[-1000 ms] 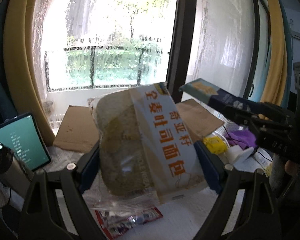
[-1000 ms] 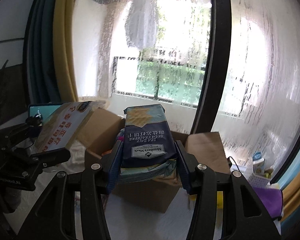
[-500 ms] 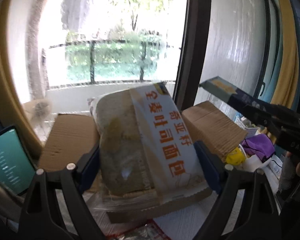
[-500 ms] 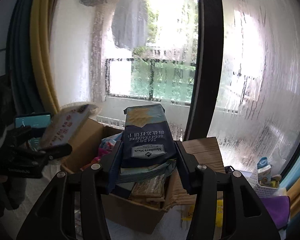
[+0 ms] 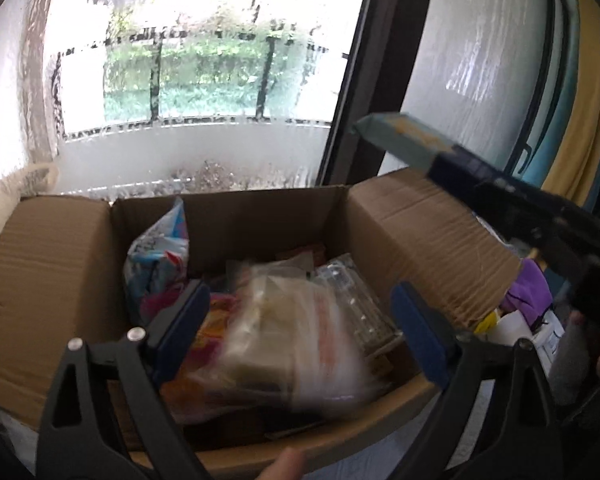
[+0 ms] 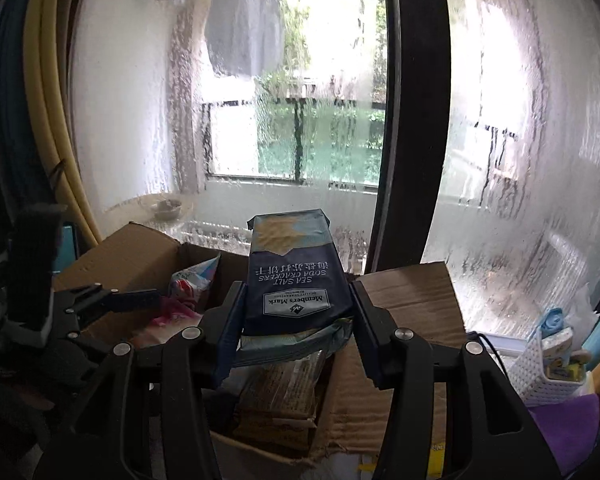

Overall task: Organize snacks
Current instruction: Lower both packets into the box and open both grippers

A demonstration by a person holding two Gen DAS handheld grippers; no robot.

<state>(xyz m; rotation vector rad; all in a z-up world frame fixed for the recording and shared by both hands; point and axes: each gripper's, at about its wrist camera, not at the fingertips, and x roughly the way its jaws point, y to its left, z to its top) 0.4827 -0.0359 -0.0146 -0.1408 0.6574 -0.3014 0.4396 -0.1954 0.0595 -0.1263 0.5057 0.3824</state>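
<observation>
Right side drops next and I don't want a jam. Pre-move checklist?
1. Right claw grip on cracker pack: ok, pads on both sides, pack level.
2. Left claw free of bread bag: ok, jaws wide open.
3. Bread bag settled in cardboard box: cannot tell, it is motion-blurred.
4. Box flaps folded outward: ok, the top is open.
5. Room for the crackers: cannot tell, other packets already fill much of the floor.
6. Claws apart: ok, the left one sits off to the side of the pack in the right wrist view, not touching.
</observation>
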